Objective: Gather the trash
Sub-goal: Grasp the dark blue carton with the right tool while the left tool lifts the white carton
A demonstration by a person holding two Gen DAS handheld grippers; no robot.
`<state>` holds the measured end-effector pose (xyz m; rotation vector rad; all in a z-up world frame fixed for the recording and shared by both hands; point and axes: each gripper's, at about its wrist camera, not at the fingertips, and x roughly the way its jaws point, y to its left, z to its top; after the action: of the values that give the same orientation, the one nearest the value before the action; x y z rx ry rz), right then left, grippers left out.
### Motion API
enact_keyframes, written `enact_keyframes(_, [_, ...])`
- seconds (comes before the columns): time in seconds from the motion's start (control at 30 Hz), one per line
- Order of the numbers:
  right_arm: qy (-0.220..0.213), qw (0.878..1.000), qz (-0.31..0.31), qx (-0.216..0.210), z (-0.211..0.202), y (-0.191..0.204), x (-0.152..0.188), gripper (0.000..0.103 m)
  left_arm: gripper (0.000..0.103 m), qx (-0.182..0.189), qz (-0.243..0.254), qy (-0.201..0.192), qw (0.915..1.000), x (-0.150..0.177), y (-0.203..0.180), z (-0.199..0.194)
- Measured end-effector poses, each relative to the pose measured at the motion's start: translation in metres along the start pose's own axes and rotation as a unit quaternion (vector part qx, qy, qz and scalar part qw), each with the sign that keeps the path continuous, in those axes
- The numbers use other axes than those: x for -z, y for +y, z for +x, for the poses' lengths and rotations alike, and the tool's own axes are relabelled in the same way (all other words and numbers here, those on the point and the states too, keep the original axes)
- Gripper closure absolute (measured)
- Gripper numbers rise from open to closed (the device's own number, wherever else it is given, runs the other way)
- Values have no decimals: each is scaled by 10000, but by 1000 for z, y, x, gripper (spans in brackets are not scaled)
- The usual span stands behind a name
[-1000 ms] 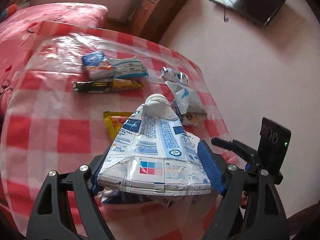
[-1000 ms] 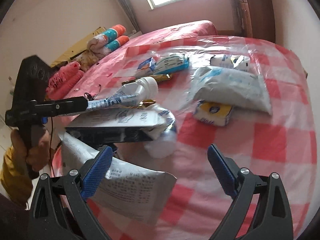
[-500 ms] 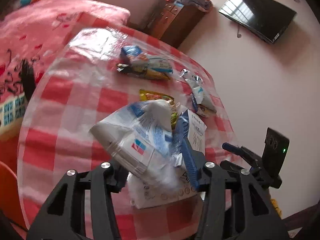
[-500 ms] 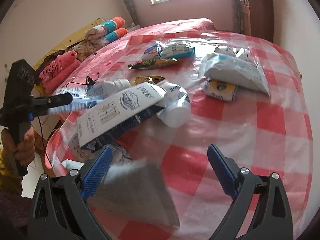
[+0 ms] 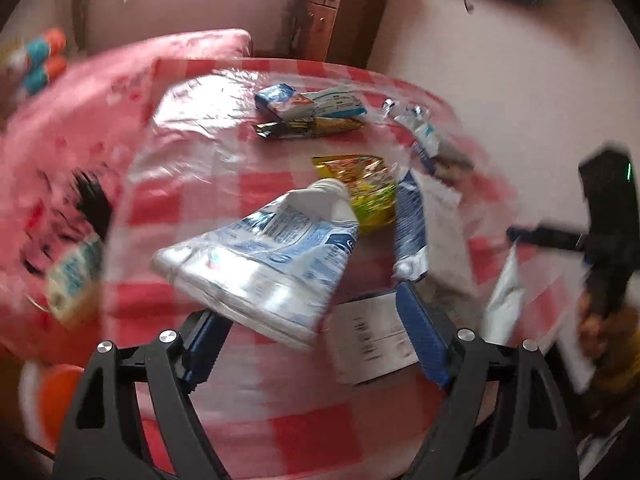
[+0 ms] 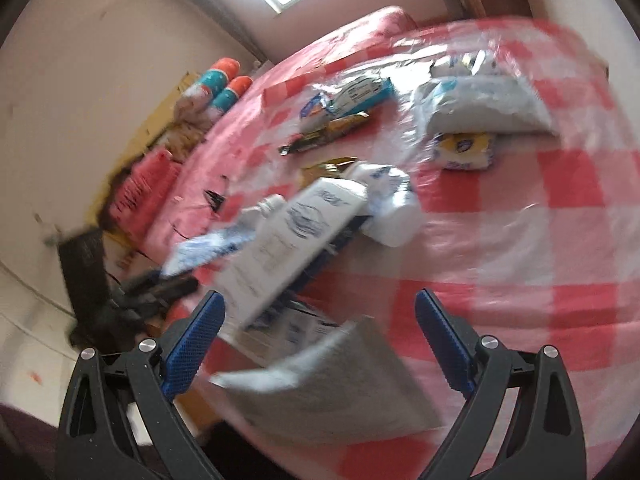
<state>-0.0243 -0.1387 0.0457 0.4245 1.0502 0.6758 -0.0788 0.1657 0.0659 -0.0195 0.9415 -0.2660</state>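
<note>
A squashed white and blue tube with a white cap (image 5: 272,252) hangs in front of my left gripper (image 5: 308,332). The jaws stand wide apart and the tube no longer spans them; whether the left pad still touches it is blurred. The tube also shows in the right wrist view (image 6: 216,246), beside the left gripper's black body (image 6: 120,300). My right gripper (image 6: 320,340) is open, with a grey-white pouch (image 6: 340,384) lying between its fingers. A white carton (image 6: 296,240) and white bottle (image 6: 392,208) lie on the red checked table (image 6: 540,240).
Farther back lie a yellow wrapper (image 5: 360,184), a dark snack bar (image 5: 308,128), blue-white packets (image 5: 308,102), a white bag (image 6: 480,108) and a yellow-blue pack (image 6: 464,148). A pink bed (image 5: 60,152) is on the left and a wooden cabinet (image 5: 340,12) behind.
My left gripper has swung left and opened wide; the tube it clamped now tilts loose toward the left finger. The right view has tilted, and the pouch stays between its open fingers.
</note>
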Motion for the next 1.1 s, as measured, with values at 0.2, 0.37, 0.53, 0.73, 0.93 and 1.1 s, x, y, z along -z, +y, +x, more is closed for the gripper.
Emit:
enact_keyframes(0.2, [385, 9988, 286, -120, 25, 14, -10, 8, 17, -482, 754, 183, 9958, 0, 1, -10])
enact_keyframes(0.37, [664, 9961, 575, -96, 49, 9, -14, 8, 17, -130, 970, 163, 9951, 1, 0, -24])
enact_keyframes(0.53, [691, 9957, 592, -151, 65, 6, -19, 8, 17, 13, 866, 75, 9962, -5, 2, -24])
enact_keyframes(0.73, [727, 9954, 574, -255, 79, 7, -19, 8, 17, -172, 1201, 221, 9924, -19, 10, 10])
enact_keyframes(0.93, [682, 9953, 505, -475, 85, 8, -22, 8, 17, -194, 1762, 778, 9811, -26, 14, 60])
enact_keyframes(1.1, [644, 9948, 527, -587, 92, 7, -28, 18, 15, 238, 1385, 909, 9859, -30, 24, 75])
